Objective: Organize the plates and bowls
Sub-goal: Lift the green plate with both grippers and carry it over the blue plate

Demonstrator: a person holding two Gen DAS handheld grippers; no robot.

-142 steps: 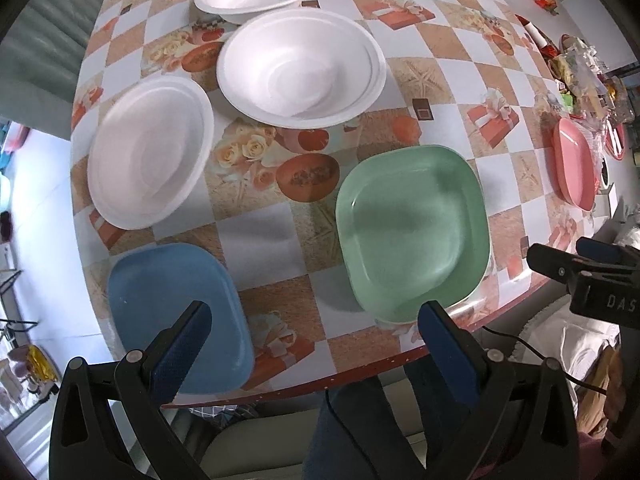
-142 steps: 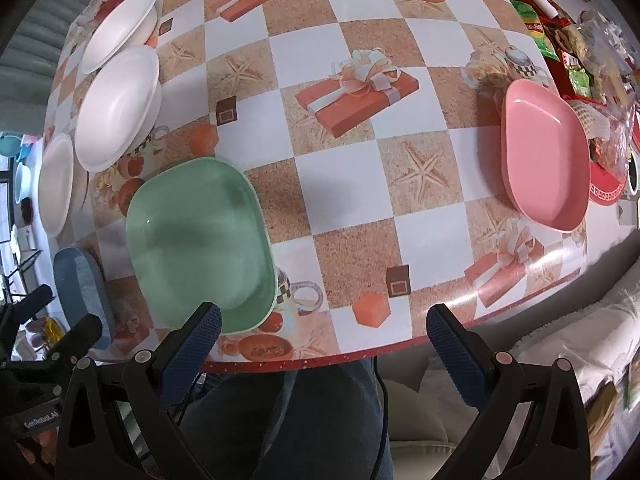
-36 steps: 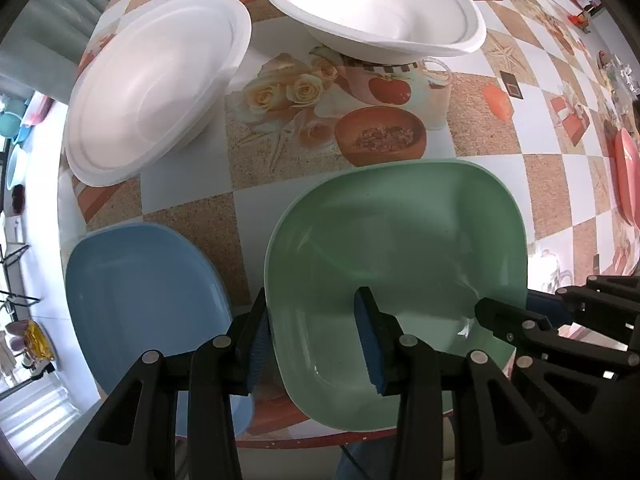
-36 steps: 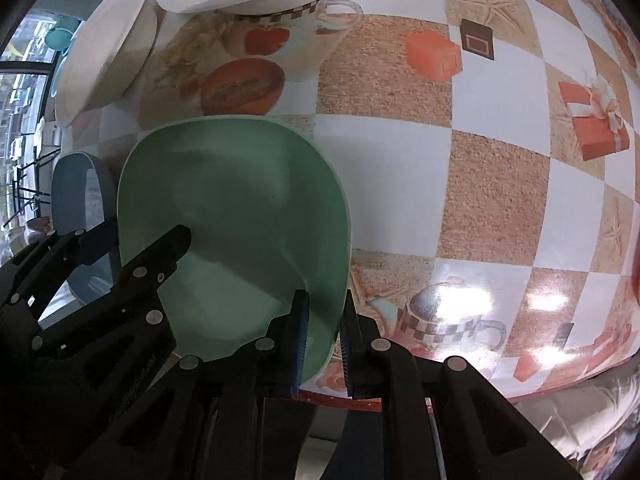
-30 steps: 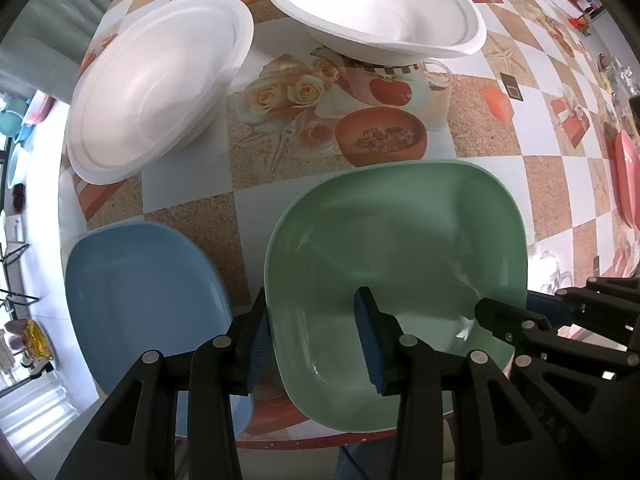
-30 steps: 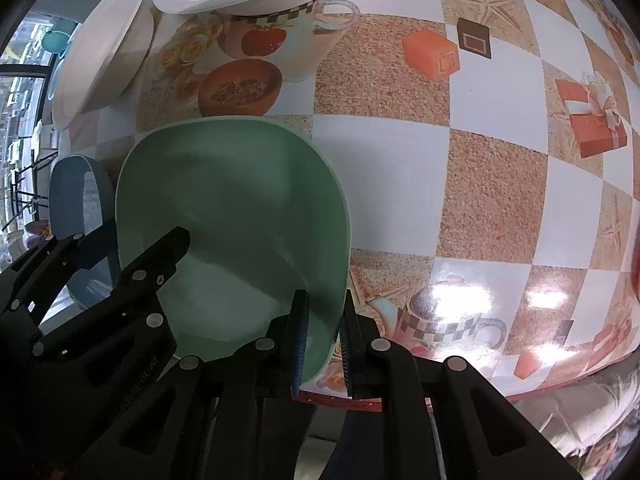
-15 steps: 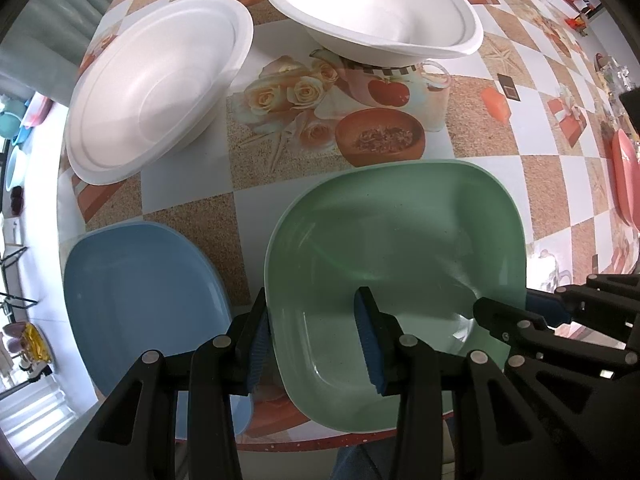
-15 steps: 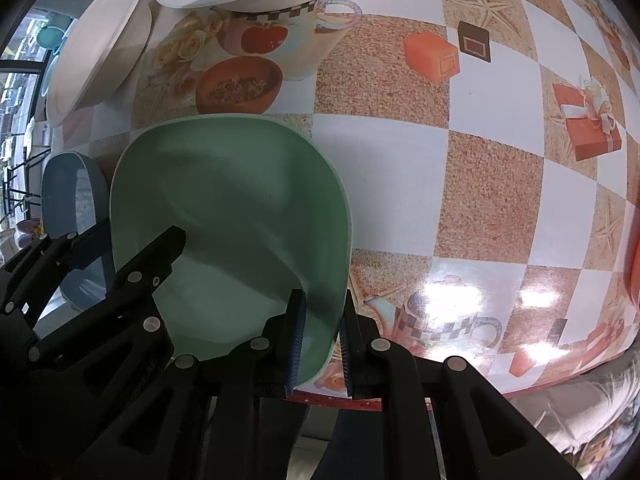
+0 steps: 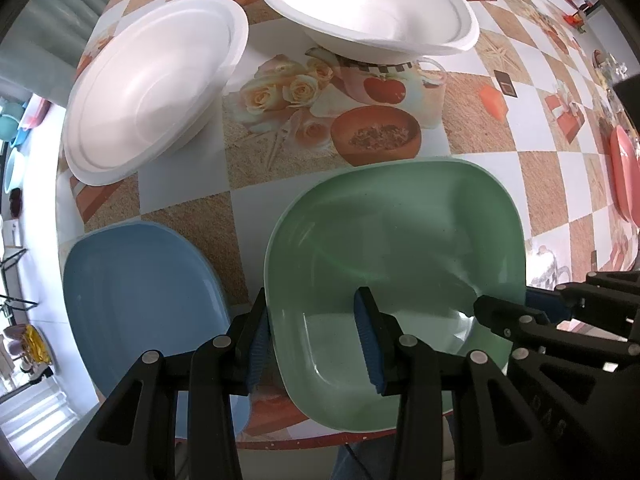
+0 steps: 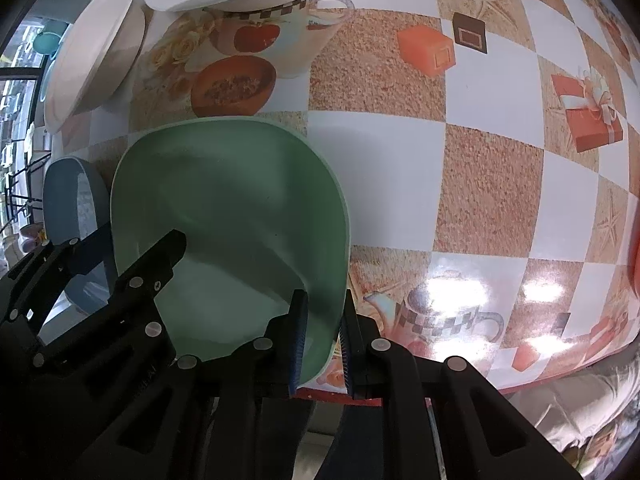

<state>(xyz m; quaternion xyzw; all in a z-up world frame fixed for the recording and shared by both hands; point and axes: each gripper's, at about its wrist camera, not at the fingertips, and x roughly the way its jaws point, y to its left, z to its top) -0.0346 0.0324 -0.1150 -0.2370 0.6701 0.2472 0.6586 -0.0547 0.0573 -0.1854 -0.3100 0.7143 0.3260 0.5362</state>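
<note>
A green squarish plate (image 9: 400,232) sits near the table's front edge, also seen in the right wrist view (image 10: 224,208). My left gripper (image 9: 312,332) straddles its left rim. One pad presses the outside and the other the inner wall, so it is shut on the plate. My right gripper (image 10: 322,340) is shut on the plate's right rim, which stands slightly tilted up between the pads. A blue plate (image 9: 136,296) lies just left of the green one. Two white bowls (image 9: 152,92) (image 9: 368,12) stand behind.
A pink plate (image 9: 622,176) lies far to the right on the checkered tablecloth (image 10: 500,184). The table's red front edge (image 10: 520,384) runs just under both grippers. A person's dark trouser leg (image 9: 360,456) shows below it.
Since the earliest frames both grippers have come down from above the table and closed on the green plate's opposite rims. Over the last second nothing has visibly moved.
</note>
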